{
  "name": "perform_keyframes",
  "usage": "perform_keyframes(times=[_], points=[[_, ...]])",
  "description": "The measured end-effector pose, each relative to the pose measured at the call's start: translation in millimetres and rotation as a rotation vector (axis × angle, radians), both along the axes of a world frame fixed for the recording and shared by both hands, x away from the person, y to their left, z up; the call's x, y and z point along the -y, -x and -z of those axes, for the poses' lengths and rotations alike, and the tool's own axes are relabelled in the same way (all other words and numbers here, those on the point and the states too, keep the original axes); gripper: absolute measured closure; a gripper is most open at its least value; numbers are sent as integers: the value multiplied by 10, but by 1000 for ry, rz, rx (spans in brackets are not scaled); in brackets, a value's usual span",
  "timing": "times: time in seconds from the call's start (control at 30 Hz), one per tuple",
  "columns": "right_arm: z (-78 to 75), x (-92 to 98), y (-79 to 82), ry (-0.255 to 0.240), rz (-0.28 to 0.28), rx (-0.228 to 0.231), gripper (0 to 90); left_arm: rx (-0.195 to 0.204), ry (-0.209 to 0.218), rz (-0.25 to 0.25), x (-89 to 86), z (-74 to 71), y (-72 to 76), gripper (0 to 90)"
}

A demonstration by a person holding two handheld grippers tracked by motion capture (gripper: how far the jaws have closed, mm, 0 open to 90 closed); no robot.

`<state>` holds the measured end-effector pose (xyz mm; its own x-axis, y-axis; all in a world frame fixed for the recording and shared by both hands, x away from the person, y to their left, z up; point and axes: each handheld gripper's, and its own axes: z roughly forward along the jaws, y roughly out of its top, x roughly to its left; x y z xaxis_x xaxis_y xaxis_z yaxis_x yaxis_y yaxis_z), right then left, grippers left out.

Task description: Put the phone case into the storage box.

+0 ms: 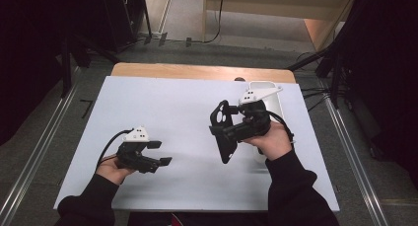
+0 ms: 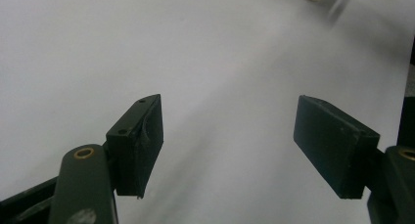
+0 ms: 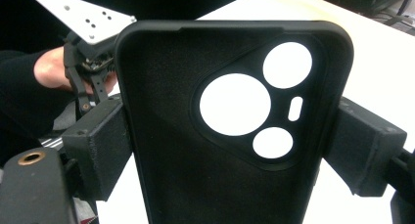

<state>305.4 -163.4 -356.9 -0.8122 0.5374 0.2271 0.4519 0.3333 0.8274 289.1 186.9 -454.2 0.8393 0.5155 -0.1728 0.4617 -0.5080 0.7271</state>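
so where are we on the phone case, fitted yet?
Done: the right tongs are clamped on the black phone case by its sides and hold it above the white table. In hand: the left tongs are open and empty, low over the table. Left: fitting it; the white phone-like slab behind the right hand looks uncased.

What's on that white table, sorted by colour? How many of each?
Black: 1, a phone case clamped in the right gripper.
White or silver: 1, a phone-like slab lying behind it.
Total: 2.
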Motion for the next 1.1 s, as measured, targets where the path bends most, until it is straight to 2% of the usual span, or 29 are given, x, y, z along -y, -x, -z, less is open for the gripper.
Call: perform_keyframes(times=[0.13, 0.5, 0.73, 1.1], points=[[-41, 34, -25, -9, 8, 1, 117, -11, 13, -5, -56, 8, 29, 264], [-156, 148, -91, -17, 35, 14, 117, -23, 4, -19, -149, 43, 77, 264], [-237, 305, -101, -27, 93, 31, 118, -26, 7, -33, -183, 49, 80, 264], [-255, 484, -116, -20, 171, 47, 119, -32, 8, -48, -214, 53, 52, 264]])
